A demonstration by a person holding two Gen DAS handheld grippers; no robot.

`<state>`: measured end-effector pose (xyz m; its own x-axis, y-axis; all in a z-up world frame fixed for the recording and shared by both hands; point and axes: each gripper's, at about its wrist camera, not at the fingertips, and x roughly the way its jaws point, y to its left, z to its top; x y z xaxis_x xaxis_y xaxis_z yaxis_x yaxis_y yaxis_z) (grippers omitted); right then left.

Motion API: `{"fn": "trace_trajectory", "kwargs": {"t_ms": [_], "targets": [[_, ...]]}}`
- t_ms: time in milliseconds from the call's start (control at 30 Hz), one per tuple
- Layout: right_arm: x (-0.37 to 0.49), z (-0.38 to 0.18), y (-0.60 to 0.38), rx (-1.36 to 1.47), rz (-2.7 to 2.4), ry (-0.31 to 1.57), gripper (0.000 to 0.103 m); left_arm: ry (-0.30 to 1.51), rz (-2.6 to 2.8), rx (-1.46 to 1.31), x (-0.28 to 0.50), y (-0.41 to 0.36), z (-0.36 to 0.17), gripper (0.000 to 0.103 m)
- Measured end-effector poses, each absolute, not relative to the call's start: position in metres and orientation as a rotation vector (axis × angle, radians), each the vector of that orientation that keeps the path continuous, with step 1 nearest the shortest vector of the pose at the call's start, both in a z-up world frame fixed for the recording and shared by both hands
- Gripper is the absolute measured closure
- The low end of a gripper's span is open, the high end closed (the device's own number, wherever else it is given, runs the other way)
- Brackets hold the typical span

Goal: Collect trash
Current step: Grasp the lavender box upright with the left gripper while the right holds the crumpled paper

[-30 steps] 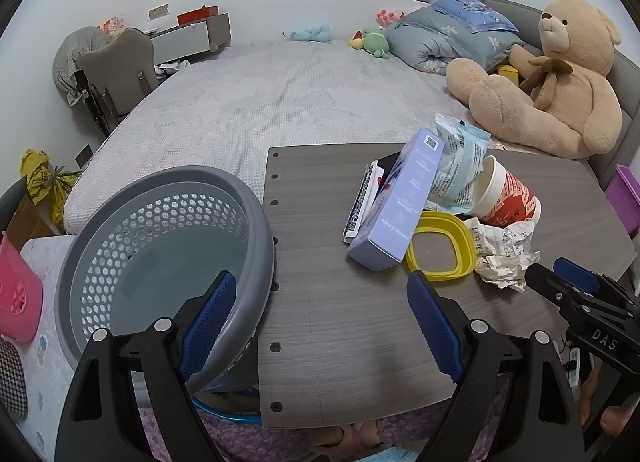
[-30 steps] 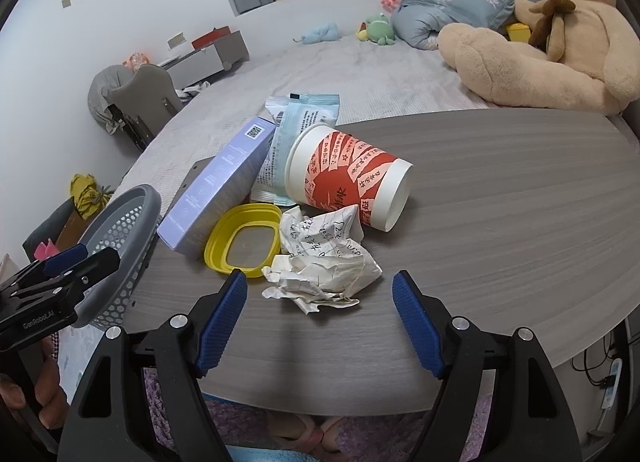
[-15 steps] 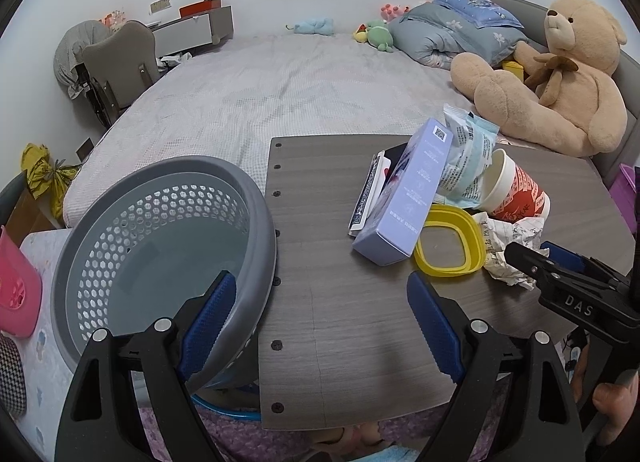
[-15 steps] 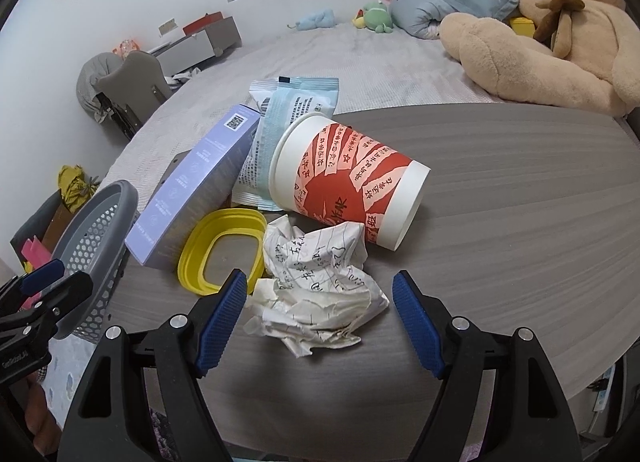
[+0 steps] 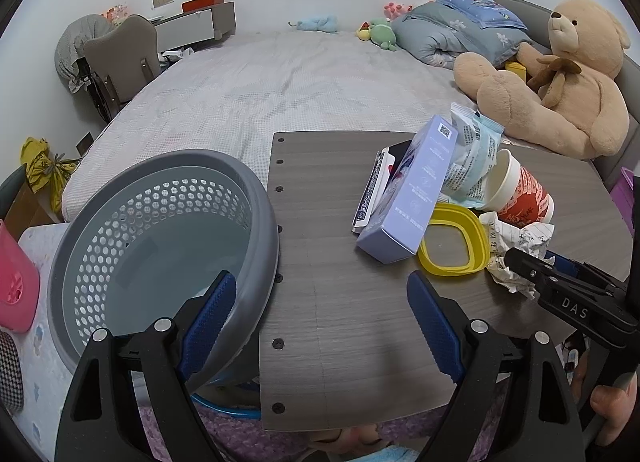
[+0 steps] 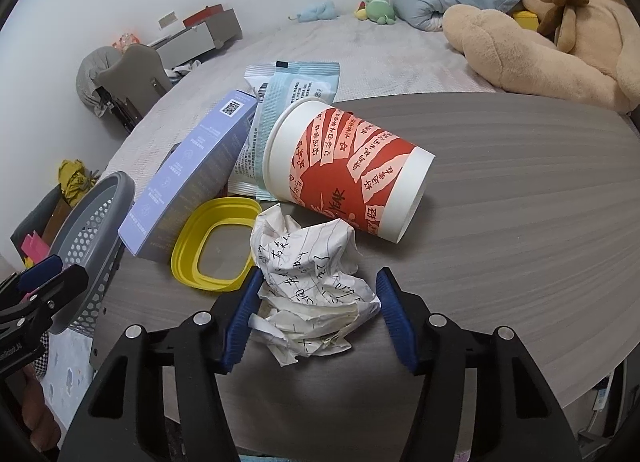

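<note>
A pile of trash lies on the wooden table: a crumpled paper, a red and white paper cup on its side, a yellow lid, a purple box and a blue packet. My right gripper is open with its fingers on both sides of the crumpled paper. My left gripper is open and empty, over the table's left edge beside the grey basket. The basket looks empty.
A bed lies behind the table with a big teddy bear, pillows and small toys. A grey chair stands at the far left. A pink container sits left of the basket.
My right gripper has moved forward until its fingers straddle the crumpled paper. My left gripper has barely moved.
</note>
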<state>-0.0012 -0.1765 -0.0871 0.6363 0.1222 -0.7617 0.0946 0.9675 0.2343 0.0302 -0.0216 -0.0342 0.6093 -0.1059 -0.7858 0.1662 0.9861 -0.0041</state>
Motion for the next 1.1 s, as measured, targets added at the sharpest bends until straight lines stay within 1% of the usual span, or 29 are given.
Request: {"fn": "trace_trajectory", "kwargs": {"t_ms": [267, 500, 733, 1100], "targets": [[-0.020, -0.080, -0.184, 0.305, 0.036, 0.872, 0.047, 0.899, -0.177, 0.083, 0.030, -0.028, -0.033, 0.019], [-0.043, -0.066, -0.194, 0.320, 0.041, 0.831, 0.046, 0.869, -0.217, 0.119, 0.040, -0.049, -0.028, 0.019], [-0.059, -0.062, -0.209, 0.352, 0.045, 0.800, 0.046, 0.884, -0.278, 0.145, 0.070, -0.077, -0.036, 0.019], [-0.060, -0.070, -0.227, 0.402, 0.042, 0.807, 0.046, 0.874, -0.265, 0.238, 0.111, -0.111, -0.052, 0.020]]}}
